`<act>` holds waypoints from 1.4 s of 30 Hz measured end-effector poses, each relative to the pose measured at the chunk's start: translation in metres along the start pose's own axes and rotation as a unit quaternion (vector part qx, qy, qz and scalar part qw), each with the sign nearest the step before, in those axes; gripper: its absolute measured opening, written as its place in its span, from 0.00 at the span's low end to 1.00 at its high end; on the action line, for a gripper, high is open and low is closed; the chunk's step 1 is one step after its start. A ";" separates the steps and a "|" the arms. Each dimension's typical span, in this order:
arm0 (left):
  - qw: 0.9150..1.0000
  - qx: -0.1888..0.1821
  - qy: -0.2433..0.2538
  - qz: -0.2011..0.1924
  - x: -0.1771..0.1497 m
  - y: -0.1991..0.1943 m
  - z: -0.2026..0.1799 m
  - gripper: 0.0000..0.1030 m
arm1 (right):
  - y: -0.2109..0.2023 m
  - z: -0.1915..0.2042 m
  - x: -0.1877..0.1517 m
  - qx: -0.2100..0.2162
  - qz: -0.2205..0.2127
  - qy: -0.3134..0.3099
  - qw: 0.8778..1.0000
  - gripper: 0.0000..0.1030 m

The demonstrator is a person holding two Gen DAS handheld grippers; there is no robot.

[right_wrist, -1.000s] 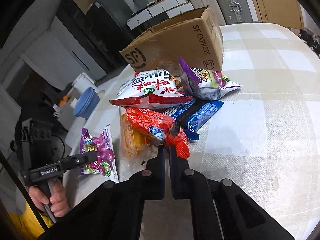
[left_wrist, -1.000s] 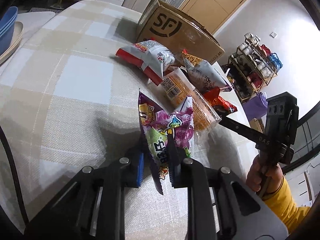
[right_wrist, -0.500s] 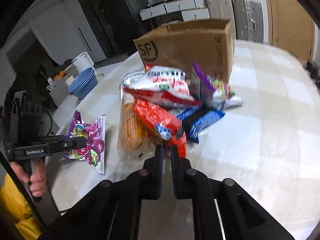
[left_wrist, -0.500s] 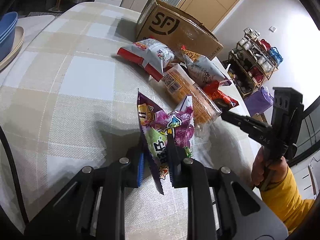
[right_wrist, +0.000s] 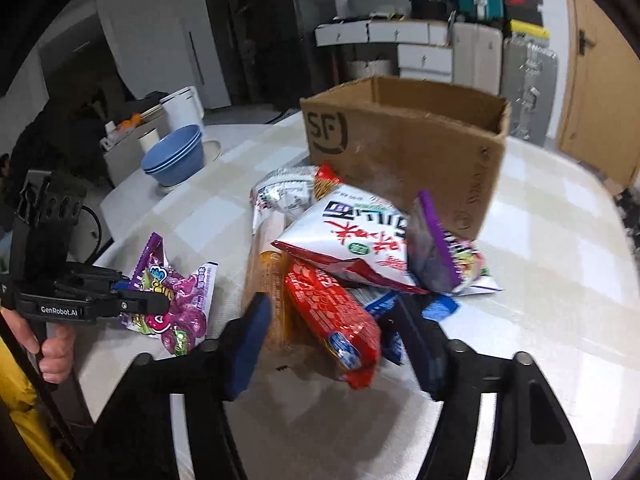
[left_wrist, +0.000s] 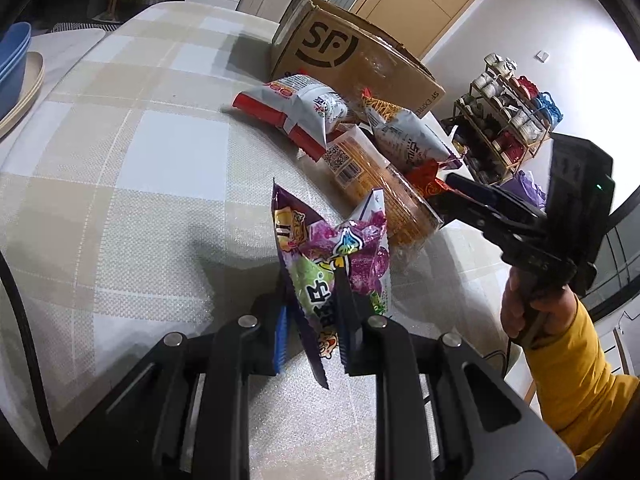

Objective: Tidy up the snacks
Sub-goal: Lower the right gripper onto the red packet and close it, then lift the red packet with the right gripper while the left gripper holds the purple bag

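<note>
- A table under a beige-and-white checked cloth (left_wrist: 132,148) fills both views, with drawers, suitcases and a wooden door behind it and stacked blue bowls (right_wrist: 176,158) off to one side.
- An open cardboard box (right_wrist: 404,148) stands at the far end of the table; just in front of it lies a loose pile of snack packets.
- The left gripper (left_wrist: 310,320) is clamped narrow on a purple candy bag (left_wrist: 332,256), held upright above the cloth and apart from the pile.
- The right gripper (right_wrist: 338,344) has its jaws opening, with the near end of a red packet (right_wrist: 336,320) lying between the pads, which do not press on it.
- The red packet rests partly on an orange biscuit sleeve (right_wrist: 270,276) and a blue packet (right_wrist: 390,312); a white-and-red chip bag (right_wrist: 352,240) lies on its far end.
- These packets look light, soft and crinkly, with slick film that may slide under a weak pinch.
- The puffed bags probably crush easily, so a flat sealed edge or a narrow end seems the safest place to grip.
- The red packet looks firmer and fuller; taking it across its near end should work, though pulling it may drag the chip bag along.
</note>
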State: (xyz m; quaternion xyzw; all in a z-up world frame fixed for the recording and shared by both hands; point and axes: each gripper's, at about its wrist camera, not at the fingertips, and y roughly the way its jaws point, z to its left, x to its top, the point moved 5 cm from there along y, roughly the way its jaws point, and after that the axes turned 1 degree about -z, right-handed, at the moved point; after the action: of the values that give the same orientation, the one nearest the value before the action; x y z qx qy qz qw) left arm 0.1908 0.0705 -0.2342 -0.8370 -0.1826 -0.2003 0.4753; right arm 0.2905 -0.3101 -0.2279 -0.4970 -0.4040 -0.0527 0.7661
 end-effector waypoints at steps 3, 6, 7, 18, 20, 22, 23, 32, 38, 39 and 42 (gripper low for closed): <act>1.000 -0.001 -0.001 0.001 0.000 0.001 0.001 0.16 | 0.008 -0.002 -0.004 0.012 0.011 0.005 1.000 0.54; 1.000 -0.003 -0.002 0.002 0.000 0.002 0.001 0.16 | 0.010 -0.005 -0.006 0.023 0.014 0.018 0.999 0.47; 1.000 -0.003 -0.002 0.003 0.001 0.002 0.001 0.16 | 0.009 -0.007 -0.006 0.027 0.014 0.023 0.999 0.42; 1.000 -0.004 -0.005 0.002 0.001 0.002 0.002 0.16 | 0.010 -0.002 -0.019 0.043 0.021 0.056 0.997 0.23; 1.000 -0.004 -0.006 0.004 0.001 0.002 0.001 0.16 | 0.008 -0.006 -0.020 0.050 0.015 0.081 0.995 0.22; 1.000 -0.008 -0.010 0.004 0.000 0.001 0.000 0.15 | 0.003 -0.011 -0.021 0.060 0.005 0.102 0.993 0.22; 1.000 -0.008 -0.010 0.005 0.000 0.000 0.000 0.15 | -0.001 -0.013 -0.021 0.070 0.000 0.115 0.991 0.22; 0.999 -0.029 -0.037 0.001 -0.004 -0.015 0.004 0.14 | -0.053 -0.006 -0.023 0.093 -0.056 0.150 0.983 0.22; 0.998 -0.041 -0.037 -0.031 0.003 -0.047 -0.005 0.14 | -0.082 0.002 -0.011 0.102 -0.083 0.155 0.979 0.22; 0.998 -0.043 -0.035 -0.038 0.006 -0.053 -0.008 0.15 | -0.086 0.002 -0.008 0.100 -0.086 0.156 0.979 0.22; 0.997 -0.046 -0.020 -0.064 0.019 -0.076 -0.022 0.14 | -0.102 0.004 0.004 0.098 -0.101 0.153 0.978 0.22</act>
State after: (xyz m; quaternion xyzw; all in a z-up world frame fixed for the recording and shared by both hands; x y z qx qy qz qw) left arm 0.1658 0.0901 -0.1587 -0.8482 -0.2360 -0.2219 0.4190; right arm 0.2418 -0.3562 -0.1515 -0.3624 -0.3329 -0.1655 0.8547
